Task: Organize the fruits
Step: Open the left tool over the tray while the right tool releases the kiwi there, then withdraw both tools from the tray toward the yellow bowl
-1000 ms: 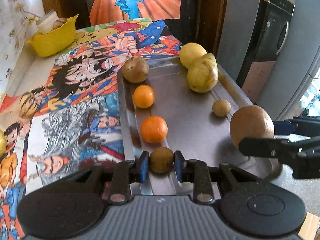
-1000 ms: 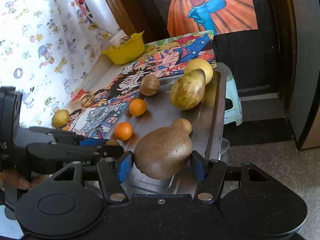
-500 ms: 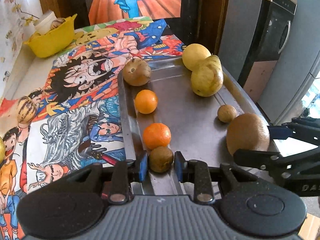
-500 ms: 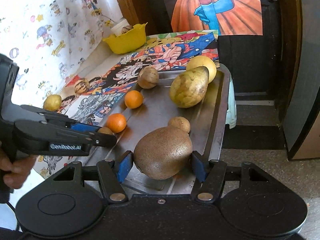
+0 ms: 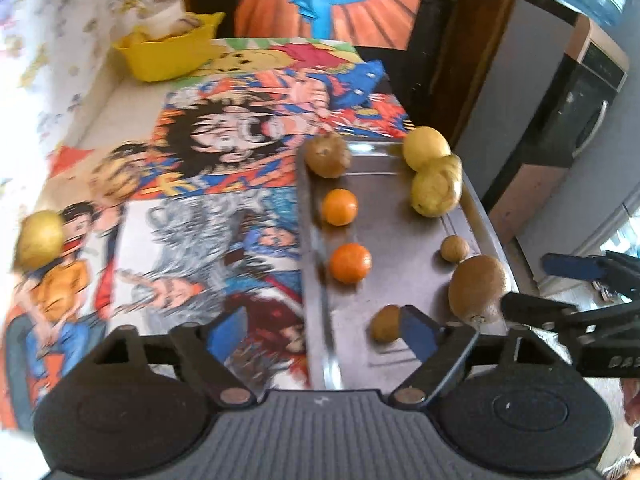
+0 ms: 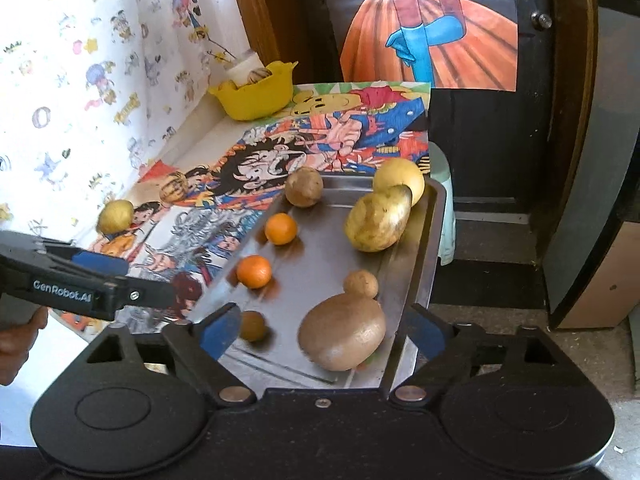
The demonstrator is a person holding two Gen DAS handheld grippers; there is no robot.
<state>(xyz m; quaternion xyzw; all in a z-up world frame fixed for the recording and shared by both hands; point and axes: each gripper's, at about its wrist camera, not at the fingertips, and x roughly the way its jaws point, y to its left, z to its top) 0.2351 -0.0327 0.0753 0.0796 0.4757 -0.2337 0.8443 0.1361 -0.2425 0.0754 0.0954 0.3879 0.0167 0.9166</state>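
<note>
A metal tray (image 5: pixel 404 344) (image 6: pixel 316 264) holds several fruits. My left gripper (image 5: pixel 320 328) is open over the tray's left rim; a small brown fruit (image 5: pixel 385 323) (image 6: pixel 252 325) lies just inside its right finger. My right gripper (image 6: pixel 320 328) is open around a large brown fruit (image 6: pixel 342 336) (image 5: pixel 476 288) that rests on the tray. Two oranges (image 5: pixel 350 263) (image 6: pixel 253 271), a small brown ball (image 6: pixel 361 283), a round brown fruit (image 6: pixel 304 186), a pear (image 6: pixel 376 222) and a yellow fruit (image 6: pixel 398 174) also lie on the tray.
A cartoon-printed cloth (image 5: pixel 208 200) covers the table. On it lie a yellow fruit (image 5: pixel 40 238) (image 6: pixel 116 215) and a striped fruit (image 6: pixel 174 186). A yellow bowl (image 6: pixel 256 94) stands at the back by the wall. The tray's right side overhangs the floor.
Both grippers opened. The small brown fruit and the large brown fruit now rest on the tray. My left gripper shifted left toward the cloth.
</note>
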